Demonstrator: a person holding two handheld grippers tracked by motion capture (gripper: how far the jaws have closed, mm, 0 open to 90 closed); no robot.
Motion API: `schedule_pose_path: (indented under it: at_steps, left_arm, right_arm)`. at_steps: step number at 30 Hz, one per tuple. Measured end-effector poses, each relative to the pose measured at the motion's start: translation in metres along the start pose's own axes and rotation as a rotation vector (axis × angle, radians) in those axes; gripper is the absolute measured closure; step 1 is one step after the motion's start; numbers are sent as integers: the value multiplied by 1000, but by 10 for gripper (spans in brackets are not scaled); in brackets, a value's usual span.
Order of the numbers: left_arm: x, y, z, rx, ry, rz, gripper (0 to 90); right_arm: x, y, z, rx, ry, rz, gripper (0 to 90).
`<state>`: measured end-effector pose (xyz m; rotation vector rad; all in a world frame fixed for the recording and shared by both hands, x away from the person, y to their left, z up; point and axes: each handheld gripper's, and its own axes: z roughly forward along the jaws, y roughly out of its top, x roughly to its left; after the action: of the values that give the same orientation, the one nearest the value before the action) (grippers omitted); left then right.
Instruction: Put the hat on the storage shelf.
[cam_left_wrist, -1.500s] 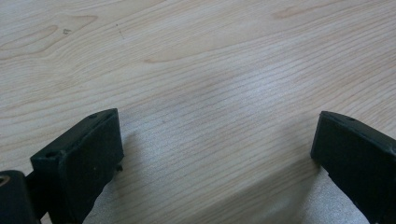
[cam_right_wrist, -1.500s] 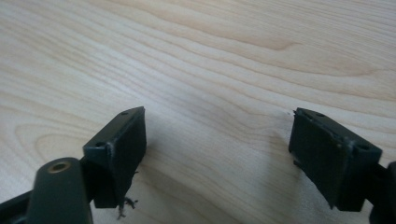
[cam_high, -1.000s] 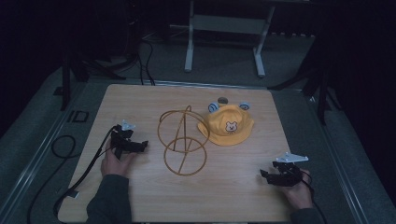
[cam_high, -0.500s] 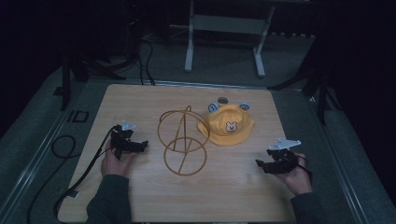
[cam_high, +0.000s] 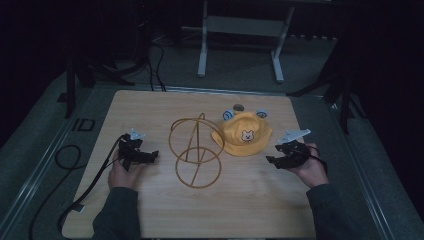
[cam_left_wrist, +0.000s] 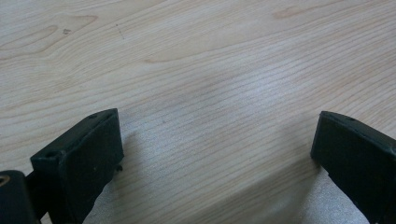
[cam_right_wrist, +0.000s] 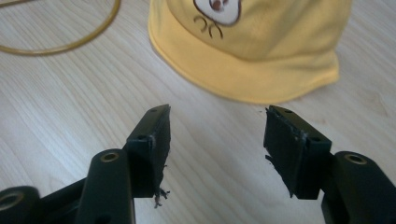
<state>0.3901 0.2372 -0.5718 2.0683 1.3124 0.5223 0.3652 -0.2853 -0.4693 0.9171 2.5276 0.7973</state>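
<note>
The right gripper (cam_high: 276, 159) sits low near the bench's right edge, its black jaws spread with bare wood between them, aimed at the brim of the yellow fabric hat with a bear face (cam_high: 244, 135) just ahead. The left gripper (cam_high: 148, 156) rests toward the left edge, jaws wide apart over plain grain. Between the two, mid-bench, stands the gold wire hat stand of looped rings (cam_high: 196, 150), the hat touching its right side. The pale wooden bench (cam_high: 150, 107) carries everything.

L claw (cam_high: 150, 156) & R claw (cam_high: 272, 161): jaws apart, empty.
</note>
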Motion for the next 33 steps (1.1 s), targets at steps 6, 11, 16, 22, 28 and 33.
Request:
schedule_pose_path:
  at_steps: [6, 11, 16, 22, 28, 33]
  left_arm:
    - [0, 0, 0, 1, 0, 1, 21]
    - [0, 0, 0, 1, 0, 1, 21]
    - [0, 0, 0, -1, 0, -2, 21]
    - [0, 0, 0, -2, 1, -1, 21]
    - [0, 0, 0, -1, 1, 0, 21]
    - [0, 0, 0, -2, 1, -1, 21]
  right_arm:
    - [-4, 20, 4, -1, -1, -33, 431]
    - [-6, 35, 3, -20, 0, -43, 439]
    - [-6, 57, 8, -5, -11, -90, 443]
    - [-8, 72, 12, 8, -17, -131, 452]
    - [-10, 93, 16, 2, -16, -165, 464]
    - [-15, 103, 19, -4, -25, -156, 465]
